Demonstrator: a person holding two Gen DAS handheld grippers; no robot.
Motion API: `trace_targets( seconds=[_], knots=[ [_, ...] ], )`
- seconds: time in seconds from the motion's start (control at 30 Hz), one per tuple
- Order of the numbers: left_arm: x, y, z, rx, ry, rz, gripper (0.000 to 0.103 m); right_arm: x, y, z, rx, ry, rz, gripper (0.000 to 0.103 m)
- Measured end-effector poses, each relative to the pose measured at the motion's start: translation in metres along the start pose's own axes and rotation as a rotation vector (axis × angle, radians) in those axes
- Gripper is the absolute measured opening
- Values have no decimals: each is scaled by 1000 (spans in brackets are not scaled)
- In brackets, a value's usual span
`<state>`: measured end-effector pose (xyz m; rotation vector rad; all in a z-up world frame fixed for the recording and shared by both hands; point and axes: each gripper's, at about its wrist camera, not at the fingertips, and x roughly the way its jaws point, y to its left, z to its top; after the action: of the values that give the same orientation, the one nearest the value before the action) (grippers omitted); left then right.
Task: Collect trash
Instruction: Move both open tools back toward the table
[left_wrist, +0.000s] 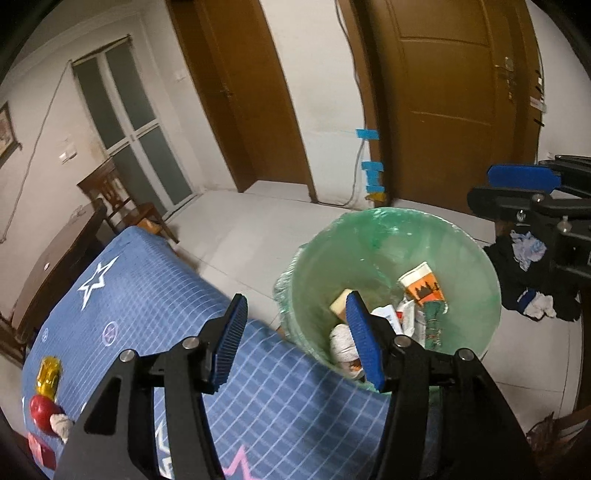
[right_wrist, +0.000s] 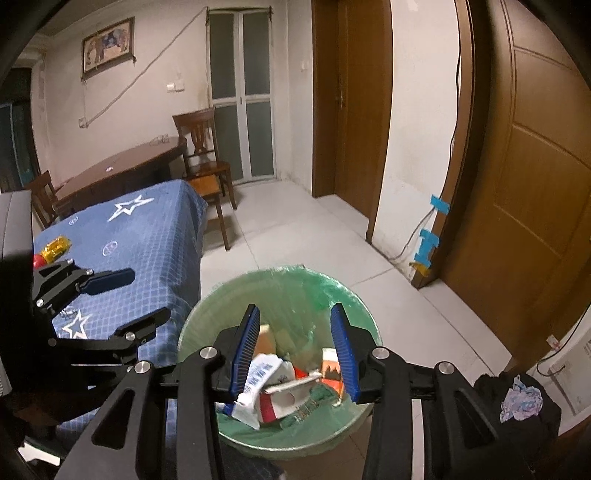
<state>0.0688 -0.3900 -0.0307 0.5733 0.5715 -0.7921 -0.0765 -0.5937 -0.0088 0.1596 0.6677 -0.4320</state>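
A bin with a green liner (left_wrist: 461, 240) (right_wrist: 354, 299) stands on the floor beside the blue-clothed table (left_wrist: 140, 295) (right_wrist: 147, 236). It holds several pieces of trash: an orange paper cup (left_wrist: 421, 284), a white wrapper (right_wrist: 264, 373), crumpled paper (left_wrist: 341, 343). My left gripper (left_wrist: 295, 336) is open and empty, over the table edge by the bin's rim. My right gripper (right_wrist: 295, 350) is open and empty, directly above the bin. On the table lie a yellow wrapper (left_wrist: 48, 374) (right_wrist: 55, 245), a red object (left_wrist: 42, 410) and a white crumpled wad (left_wrist: 61, 424).
A dark heap of clothes (left_wrist: 524, 280) (right_wrist: 517, 402) lies on the floor right of the bin. Wooden doors (left_wrist: 454, 99) and a wall stand behind. A wooden chair (right_wrist: 207, 162) and a dark round table (right_wrist: 122, 166) stand beyond the blue table.
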Motion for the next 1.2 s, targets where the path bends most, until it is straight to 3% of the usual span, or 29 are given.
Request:
trace_targets(
  seconds=[0.47,0.87,1.2],
  knots=[
    [-42,55,-34,-102,-35,156,59,-18,60,3,-35,-169,-13,43],
    [-81,116,-91,-227,-29,252,70,5,139,-2,-96,-145,108,51],
    [-109,199,-163,-437,32,337,75,34,237,-10,-233,-90,247,57]
  ],
)
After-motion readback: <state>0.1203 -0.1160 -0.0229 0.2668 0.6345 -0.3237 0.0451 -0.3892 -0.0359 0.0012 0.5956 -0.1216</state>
